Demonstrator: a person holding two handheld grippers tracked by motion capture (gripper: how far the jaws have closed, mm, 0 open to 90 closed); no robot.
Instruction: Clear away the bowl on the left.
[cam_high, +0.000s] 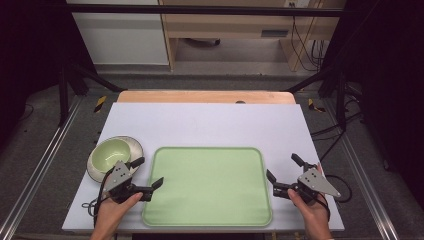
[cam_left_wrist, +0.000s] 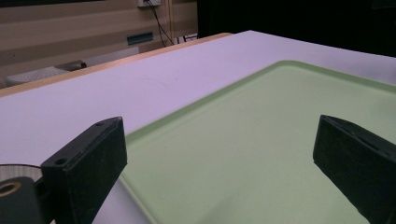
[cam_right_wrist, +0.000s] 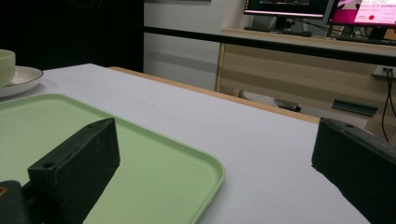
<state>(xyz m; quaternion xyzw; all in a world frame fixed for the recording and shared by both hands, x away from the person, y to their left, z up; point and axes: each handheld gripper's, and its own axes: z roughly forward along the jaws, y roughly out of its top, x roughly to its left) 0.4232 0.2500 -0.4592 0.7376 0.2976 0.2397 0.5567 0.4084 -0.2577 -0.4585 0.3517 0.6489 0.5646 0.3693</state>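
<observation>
Your left claw (cam_high: 148, 172) hangs with its jaws apart over the left edge of the smooth, round-cornered green tray (cam_high: 210, 185), gripping nothing. Your right claw (cam_high: 283, 167) gapes empty just off the tray's right rim. A glossy green bowl (cam_high: 111, 152) sits on a round plate (cam_high: 133, 145) on the matte white tabletop (cam_high: 210, 125).

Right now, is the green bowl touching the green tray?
Apart. In the high view the green bowl sits on a plate, and a strip of white table separates that plate from the green tray.
</observation>
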